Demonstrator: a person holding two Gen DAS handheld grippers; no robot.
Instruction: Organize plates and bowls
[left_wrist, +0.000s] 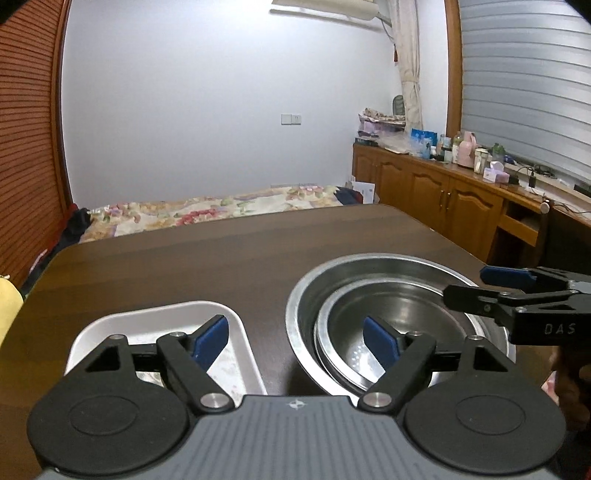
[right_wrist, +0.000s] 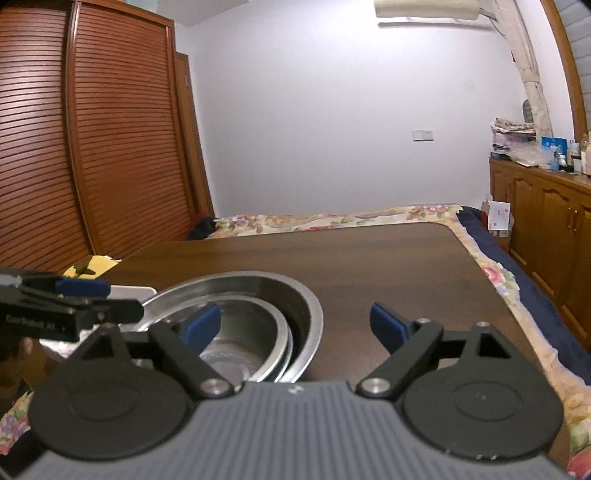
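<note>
A large steel bowl (left_wrist: 306, 295) sits on the dark wooden table with a smaller steel bowl (left_wrist: 343, 325) nested inside it, leaning to one side. A white rectangular tray (left_wrist: 155, 314) lies to its left. My left gripper (left_wrist: 295, 339) is open and empty, above the gap between tray and bowls. My right gripper (right_wrist: 295, 326) is open and empty over the large bowl's (right_wrist: 310, 306) right rim, with the small bowl (right_wrist: 258, 321) inside; it also shows in the left wrist view (left_wrist: 476, 288). The left gripper (right_wrist: 107, 297) shows at the left, hiding most of the tray (right_wrist: 129, 293).
The wooden table (left_wrist: 221, 251) stretches behind the bowls to a rounded far edge. A bed with a floral cover (right_wrist: 332, 218) lies beyond it. Wooden cabinets (left_wrist: 443, 192) with clutter stand at the right. A slatted wardrobe (right_wrist: 110, 147) is at the left.
</note>
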